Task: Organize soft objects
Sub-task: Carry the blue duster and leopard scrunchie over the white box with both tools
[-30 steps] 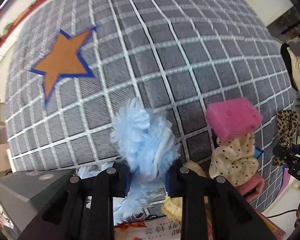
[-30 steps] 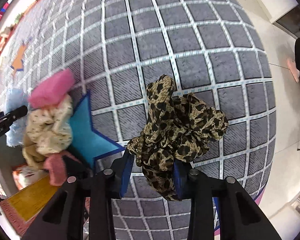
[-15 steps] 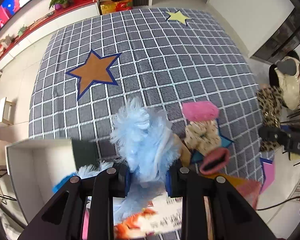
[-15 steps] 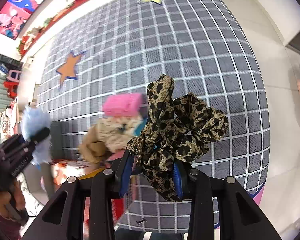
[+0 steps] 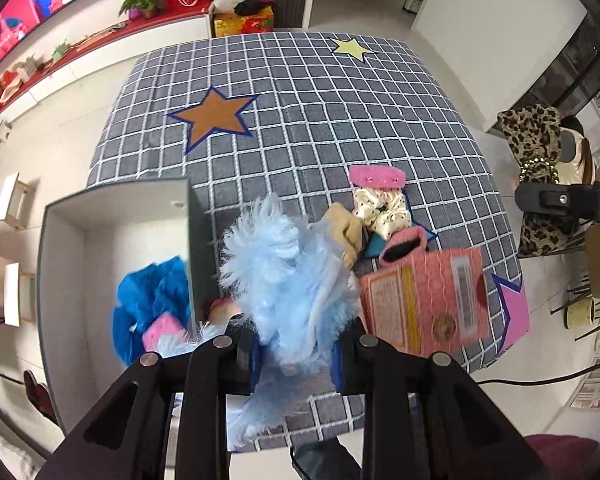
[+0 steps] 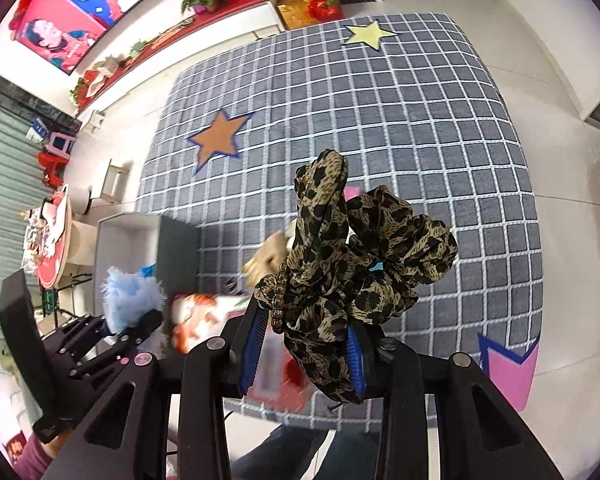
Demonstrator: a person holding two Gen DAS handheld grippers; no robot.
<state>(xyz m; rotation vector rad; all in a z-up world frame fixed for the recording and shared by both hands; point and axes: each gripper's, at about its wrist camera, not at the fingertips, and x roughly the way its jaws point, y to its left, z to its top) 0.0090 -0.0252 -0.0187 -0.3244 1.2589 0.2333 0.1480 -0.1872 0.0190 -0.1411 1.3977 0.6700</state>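
My left tool (image 5: 296, 354) grips a pale blue fluffy scrunchie (image 5: 290, 276), held above the grid rug (image 5: 340, 112) beside the open box (image 5: 112, 216), which contains a dark blue scrunchie (image 5: 152, 300). My right tool (image 6: 306, 344) clamps a leopard scrunchie (image 6: 352, 260) over the rug. On the rug lie a pink sponge (image 5: 376, 176), a dotted scrunchie (image 5: 382, 210), a tan scrunchie (image 5: 344, 232) and a pink packet (image 5: 424, 300).
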